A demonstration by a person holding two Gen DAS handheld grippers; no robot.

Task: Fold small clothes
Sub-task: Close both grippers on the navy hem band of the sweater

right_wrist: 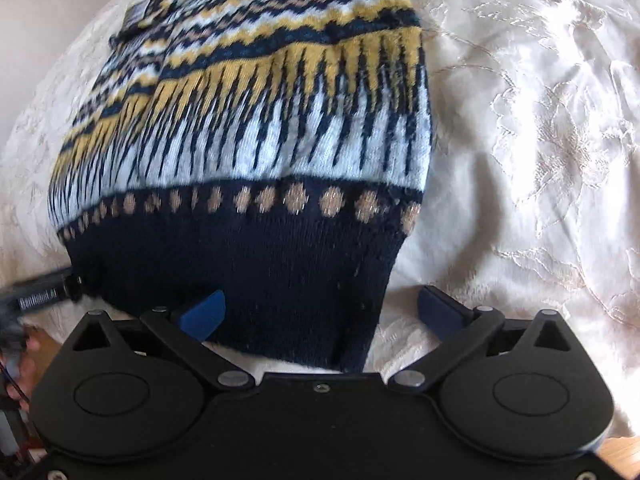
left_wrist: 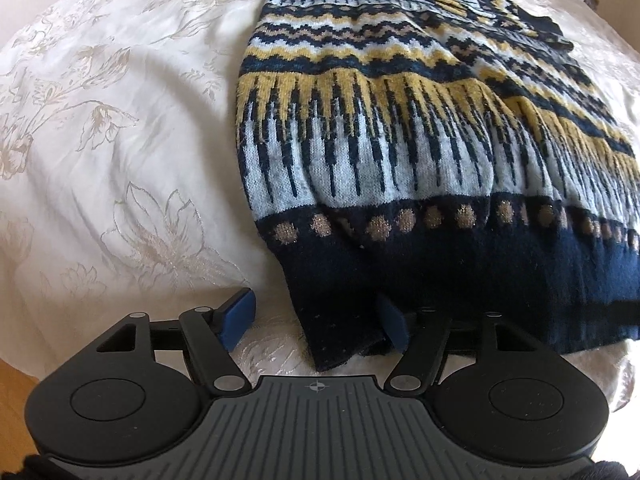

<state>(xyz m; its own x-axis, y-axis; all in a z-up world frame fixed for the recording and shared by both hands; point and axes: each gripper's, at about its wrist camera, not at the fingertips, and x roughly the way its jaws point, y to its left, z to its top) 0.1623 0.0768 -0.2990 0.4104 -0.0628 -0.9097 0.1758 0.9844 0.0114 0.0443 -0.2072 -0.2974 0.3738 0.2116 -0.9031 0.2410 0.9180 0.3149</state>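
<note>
Two grippers stand over the near hem of a patterned knit sweater [left_wrist: 400,152] that lies spread on a bed covered with a white floral-embroidered bedspread [left_wrist: 120,140]. The sweater runs away from both cameras, with bands of navy, mustard yellow, pale grey-blue and tan zigzags, a row of tan dots, and a plain navy hem band closest to the grippers.

From the left wrist view, the left gripper [left_wrist: 316,320] has its jaws apart around the sweater's lower left corner. One blue pad [left_wrist: 236,316] sits on bare bedspread just beside the knit's edge, and the other pad is at the hem fabric, partly hidden by it. The pads do not press the knit between them.

From the right wrist view, the right gripper [right_wrist: 320,312] has its jaws spread wide around the lower right corner of the sweater [right_wrist: 256,152]. Its left blue pad [right_wrist: 204,314] lies against the navy hem band, and its right pad sits over the bedspread [right_wrist: 540,140], clear of the knit. A strip of hem lies between them, unclamped.

At the left edge of the right wrist view, part of the other black tool and some fingers show near the sweater's far corner.
</note>
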